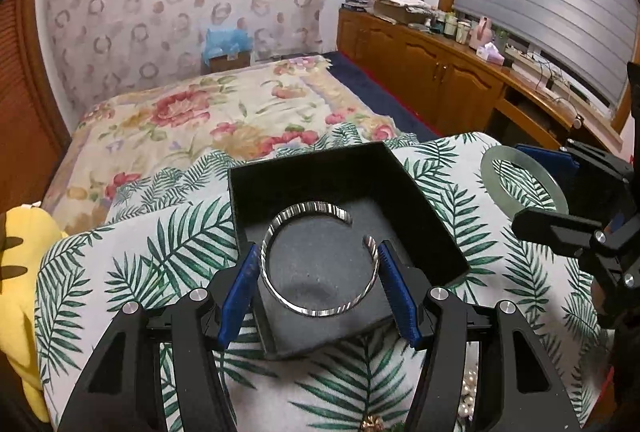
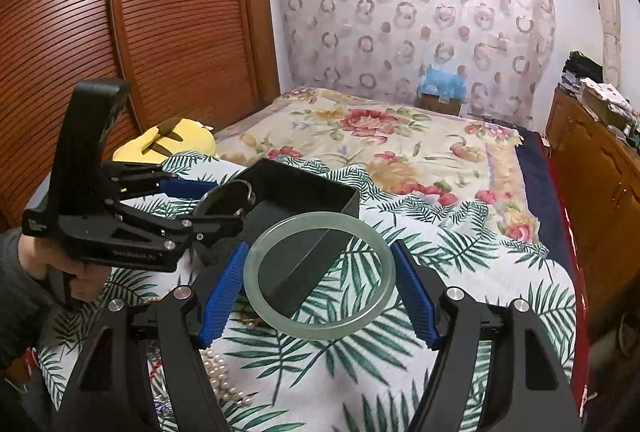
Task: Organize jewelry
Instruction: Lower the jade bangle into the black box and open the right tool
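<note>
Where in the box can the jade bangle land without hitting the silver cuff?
Inside the black box, bare foam shows behind the silver cuff, toward the far wall. The near half is crowded: the left hand-held gripper holds the cuff there. The jade bangle sits in the right hand-held gripper.

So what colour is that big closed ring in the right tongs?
Pale, milky green, like jade. The bangle shows best in the right wrist view.

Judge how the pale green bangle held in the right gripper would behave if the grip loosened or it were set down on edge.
The bangle looks rigid, smooth and glassy, so probably slippery between the right gripper's pads. Being a full circle, it would likely roll. It seems stone-like, possibly brittle.
</note>
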`<state>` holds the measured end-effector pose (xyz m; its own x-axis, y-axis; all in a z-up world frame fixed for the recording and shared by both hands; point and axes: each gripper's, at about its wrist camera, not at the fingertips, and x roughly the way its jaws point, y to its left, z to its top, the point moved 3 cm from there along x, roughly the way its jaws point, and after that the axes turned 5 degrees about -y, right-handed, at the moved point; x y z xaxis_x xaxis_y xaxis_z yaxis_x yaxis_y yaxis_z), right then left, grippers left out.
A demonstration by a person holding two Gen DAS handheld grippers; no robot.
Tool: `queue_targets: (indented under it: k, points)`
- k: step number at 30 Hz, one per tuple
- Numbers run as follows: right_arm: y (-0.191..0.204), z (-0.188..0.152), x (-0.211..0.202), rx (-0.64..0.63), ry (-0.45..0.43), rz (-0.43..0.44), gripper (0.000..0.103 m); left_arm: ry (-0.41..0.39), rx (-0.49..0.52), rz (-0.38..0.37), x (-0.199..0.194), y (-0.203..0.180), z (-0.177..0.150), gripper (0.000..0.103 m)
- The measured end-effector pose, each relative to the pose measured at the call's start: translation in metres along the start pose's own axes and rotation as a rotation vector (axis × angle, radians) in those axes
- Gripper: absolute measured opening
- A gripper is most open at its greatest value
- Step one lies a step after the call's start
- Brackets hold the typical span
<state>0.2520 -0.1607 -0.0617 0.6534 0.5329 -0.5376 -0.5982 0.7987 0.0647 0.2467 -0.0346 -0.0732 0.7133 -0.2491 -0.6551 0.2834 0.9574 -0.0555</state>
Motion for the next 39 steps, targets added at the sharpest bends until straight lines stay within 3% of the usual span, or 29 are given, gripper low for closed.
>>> queue_targets:
  k: [1,9,17,27,39]
  points:
    - [0.000,0.001,0.003,-0.001,0.003,0.000,0.074,-0.002,-0.001,-0.001,0.000,0.000,0.000,0.065]
    - [0.013,0.010,0.022,-0.043,0.015,0.027,0.074,-0.079,-0.008,0.024,-0.031,0.006,0.003,0.072]
    - [0.042,0.012,0.062,-0.117,0.077,0.073,0.074,-0.118,-0.066,0.067,-0.061,0.033,-0.010,0.073]
    - [0.060,0.002,0.090,-0.177,0.164,0.069,0.075,-0.109,-0.101,0.092,-0.070,0.049,-0.028,0.073]
    - [0.059,0.002,0.092,-0.173,0.175,0.063,0.075,-0.080,-0.102,0.091,-0.077,0.047,-0.048,0.073]
